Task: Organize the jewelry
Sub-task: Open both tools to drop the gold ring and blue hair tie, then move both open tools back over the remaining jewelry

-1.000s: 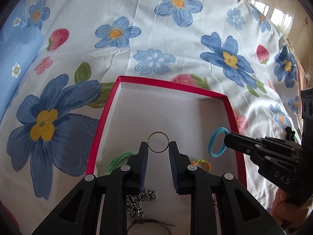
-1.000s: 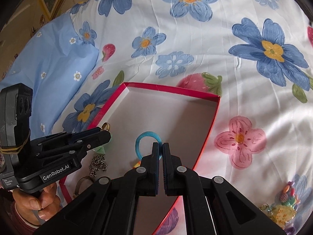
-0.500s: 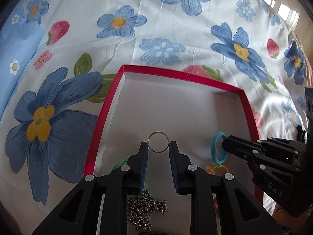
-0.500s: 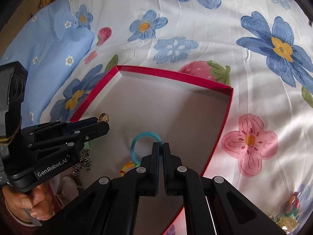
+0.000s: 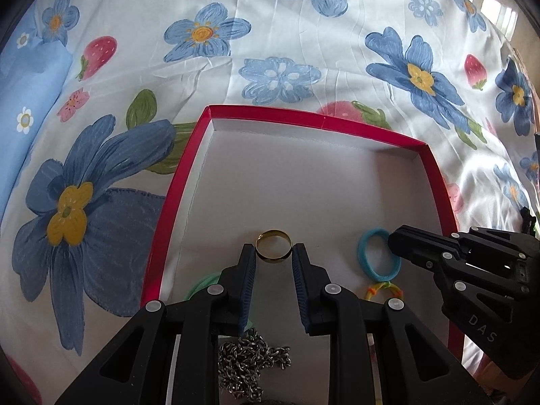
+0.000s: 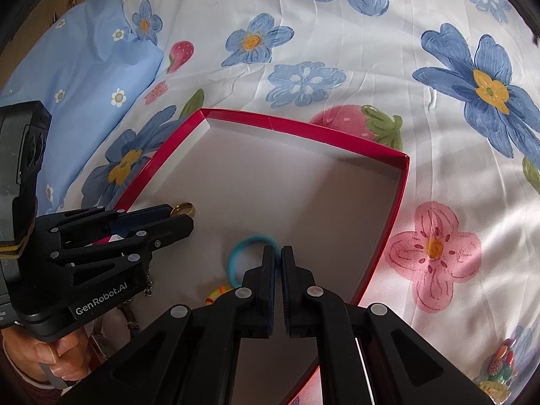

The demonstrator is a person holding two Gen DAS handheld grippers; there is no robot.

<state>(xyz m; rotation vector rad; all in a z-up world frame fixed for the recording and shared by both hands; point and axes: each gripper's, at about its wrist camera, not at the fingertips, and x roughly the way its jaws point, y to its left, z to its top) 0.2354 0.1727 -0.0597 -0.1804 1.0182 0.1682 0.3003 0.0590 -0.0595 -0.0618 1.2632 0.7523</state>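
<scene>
A red-rimmed box (image 5: 182,182) with a white floor lies on a flowered bedsheet; it also shows in the right wrist view (image 6: 388,222). My left gripper (image 5: 273,253) is shut on a gold ring (image 5: 273,250) and holds it low over the box floor; the ring shows at its tips in the right wrist view (image 6: 184,209). My right gripper (image 6: 277,253) is shut on a blue hair tie (image 6: 241,253), low inside the box. The tie shows in the left wrist view (image 5: 376,258) at the right gripper's tip.
A silver chain (image 5: 253,364), a green band (image 5: 202,285) and a yellow-orange elastic (image 5: 383,290) lie in the near part of the box. A colourful beaded charm (image 6: 499,371) lies on the sheet to the right. A blue pillow (image 6: 81,77) is at the far left.
Both grippers have moved forward and lower into the box, still holding the ring and the hair tie. The box now fills more of both views.
</scene>
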